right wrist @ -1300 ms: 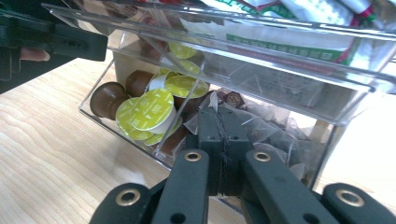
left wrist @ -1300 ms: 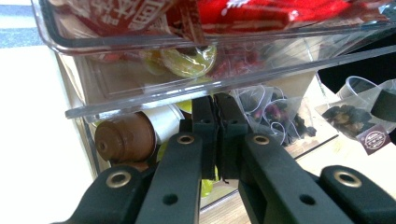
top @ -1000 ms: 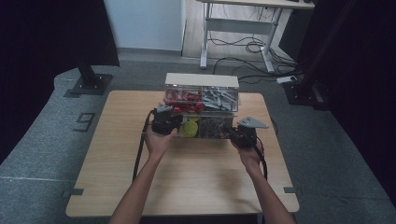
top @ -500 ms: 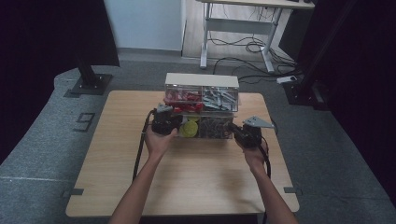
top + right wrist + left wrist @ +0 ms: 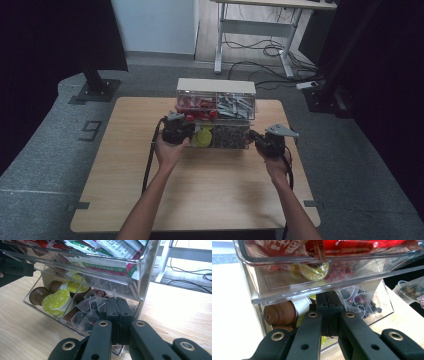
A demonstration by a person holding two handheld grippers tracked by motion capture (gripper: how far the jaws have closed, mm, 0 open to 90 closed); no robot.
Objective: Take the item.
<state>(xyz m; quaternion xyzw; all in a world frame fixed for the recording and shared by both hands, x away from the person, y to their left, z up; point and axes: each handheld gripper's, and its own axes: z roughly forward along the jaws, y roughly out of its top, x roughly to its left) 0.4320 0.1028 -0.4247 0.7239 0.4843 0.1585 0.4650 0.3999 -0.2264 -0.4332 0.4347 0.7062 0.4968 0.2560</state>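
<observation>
A clear two-level drawer organiser (image 5: 215,86) stands at the back middle of the wooden table (image 5: 200,195). Its upper drawers hold red packets (image 5: 347,244) and white-and-green sachets (image 5: 110,265). The lower drawer (image 5: 32,305) sticks out toward me, holding brown capsules with yellow-green lids (image 5: 58,300) and pyramid tea bags (image 5: 86,313). My left gripper (image 5: 189,131) is shut at the drawer's left front; its closed jaws (image 5: 329,303) sit just under the upper drawer's lip, beside a brown capsule (image 5: 279,312). My right gripper (image 5: 253,137) is shut against the lower drawer's right front corner (image 5: 117,308), with nothing visible between its jaws.
The table's front half lies bare between my forearms. Behind the table are a desk frame (image 5: 250,30) with cables on the floor, a black stand base (image 5: 95,90) at the left, and dark curtains on both sides.
My right gripper has shifted slightly to the right along the drawer front. The left gripper has stayed where it was.
</observation>
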